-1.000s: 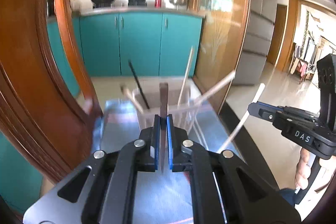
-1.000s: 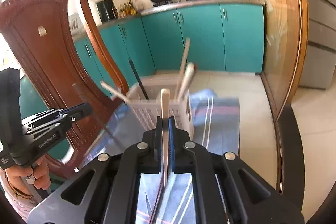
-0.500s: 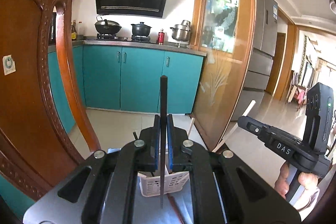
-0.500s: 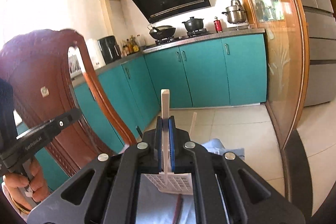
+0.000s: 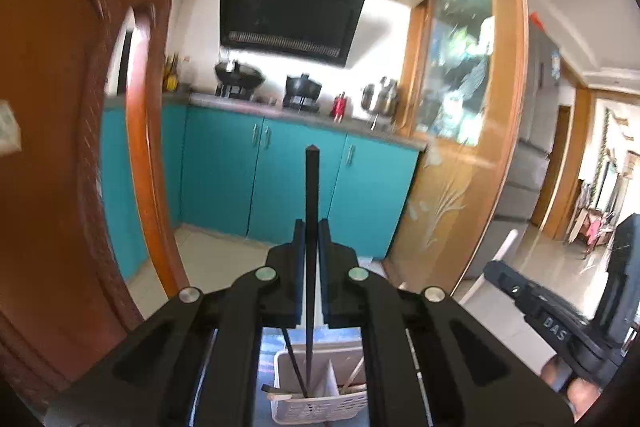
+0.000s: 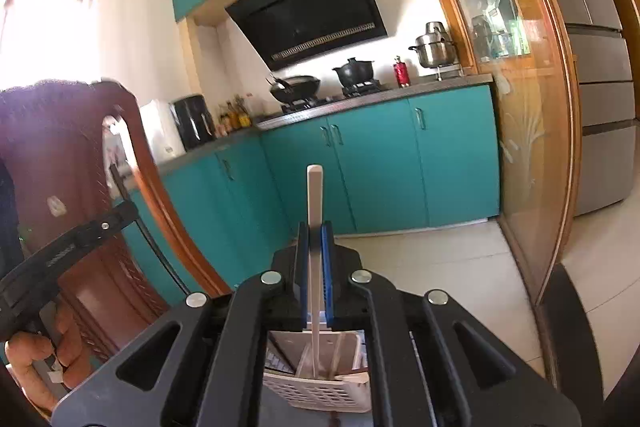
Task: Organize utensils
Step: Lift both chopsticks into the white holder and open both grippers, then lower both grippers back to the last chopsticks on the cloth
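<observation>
My left gripper (image 5: 311, 227) is shut on a black chopstick (image 5: 311, 187) held upright; its lower end dips into the left compartment of a white slotted utensil basket (image 5: 320, 409) right below. My right gripper (image 6: 314, 229) is shut on a pale wooden chopstick (image 6: 314, 195), also upright, with its lower end inside the same basket (image 6: 316, 393). Other sticks lean in the basket. The right gripper shows at the lower right of the left wrist view (image 5: 560, 323), the left gripper at the left of the right wrist view (image 6: 80, 243).
A carved wooden chair back (image 5: 60, 167) stands close on the left. Teal kitchen cabinets (image 5: 280, 179) and a glass partition (image 5: 472, 147) are behind. Striped cloth lies under the basket.
Both grippers have tilted up and risen over the basket, which has slid to the bottom of both views. Both chopsticks now stand with their lower ends in the basket.
</observation>
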A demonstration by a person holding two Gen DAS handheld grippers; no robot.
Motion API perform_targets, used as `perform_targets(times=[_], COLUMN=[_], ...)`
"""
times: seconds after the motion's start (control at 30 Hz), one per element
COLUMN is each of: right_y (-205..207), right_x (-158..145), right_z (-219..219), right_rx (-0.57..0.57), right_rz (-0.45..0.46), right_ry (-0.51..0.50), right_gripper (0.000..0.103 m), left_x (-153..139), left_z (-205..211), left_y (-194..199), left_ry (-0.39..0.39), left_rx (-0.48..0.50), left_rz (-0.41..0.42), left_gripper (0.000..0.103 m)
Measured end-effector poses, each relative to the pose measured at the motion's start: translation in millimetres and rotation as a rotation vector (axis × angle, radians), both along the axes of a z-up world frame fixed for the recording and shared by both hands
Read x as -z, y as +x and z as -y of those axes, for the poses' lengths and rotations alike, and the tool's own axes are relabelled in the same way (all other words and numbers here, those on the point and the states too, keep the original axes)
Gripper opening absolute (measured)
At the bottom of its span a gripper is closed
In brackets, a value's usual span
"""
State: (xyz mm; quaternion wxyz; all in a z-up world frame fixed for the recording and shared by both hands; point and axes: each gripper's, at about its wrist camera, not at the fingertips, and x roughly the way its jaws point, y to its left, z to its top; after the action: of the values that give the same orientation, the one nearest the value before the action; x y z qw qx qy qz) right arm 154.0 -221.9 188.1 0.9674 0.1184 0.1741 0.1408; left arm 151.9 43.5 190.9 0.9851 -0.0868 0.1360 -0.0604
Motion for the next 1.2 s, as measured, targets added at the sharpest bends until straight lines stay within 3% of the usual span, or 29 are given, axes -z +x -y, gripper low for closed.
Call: perform_targets(times=[0.17,0.53,0.6,0.83,1.0,1.1,1.2], right_y=[8.9,5.3,1.6,-33.5,-87.3,-114.8,-109.4], right_x=[19.1,43.7,44.0,26.8,2.4,11.5,65.9], right_z=[-11.2,-13.2,-10.3,15.2,23.2,18.9,11.6], right_rx=[-0.004,0.011,0.026,0.031,-0.071,-0.139,-0.201], right_rz=[-0.022,-0.084,-0.087,-0.057,-0.028,-0.039,-0.17], right_ry=[-0.04,-0.068,-0.076,-0.026,-0.051,-0.089,-0.109], right_gripper=[0.007,0.007,0.01,0.027,0.028,0.028,0.029], left_x=[27.2,54.7,54.7,45.7,42.0,65.9,115.3], left_z=[7.6,19.9,19.5,13.6,9.1,-1.4,-8.4], left_y=[23.0,10.0,6.4,-15.6,-51.1,-82.8,-91.9], left_ry=[0.019,0.1,0.106,0.077,0.06,0.037,0.047], left_rx=[-0.007,-0.015,-0.019,-0.012,-0.021,-0.072,-0.126], left_rz=[-0.094,-0.13,-0.128,-0.099,-0.058,-0.036,-0.104], left_gripper=[0.007,0.008,0.012,0.028,0.034,0.038,0.04])
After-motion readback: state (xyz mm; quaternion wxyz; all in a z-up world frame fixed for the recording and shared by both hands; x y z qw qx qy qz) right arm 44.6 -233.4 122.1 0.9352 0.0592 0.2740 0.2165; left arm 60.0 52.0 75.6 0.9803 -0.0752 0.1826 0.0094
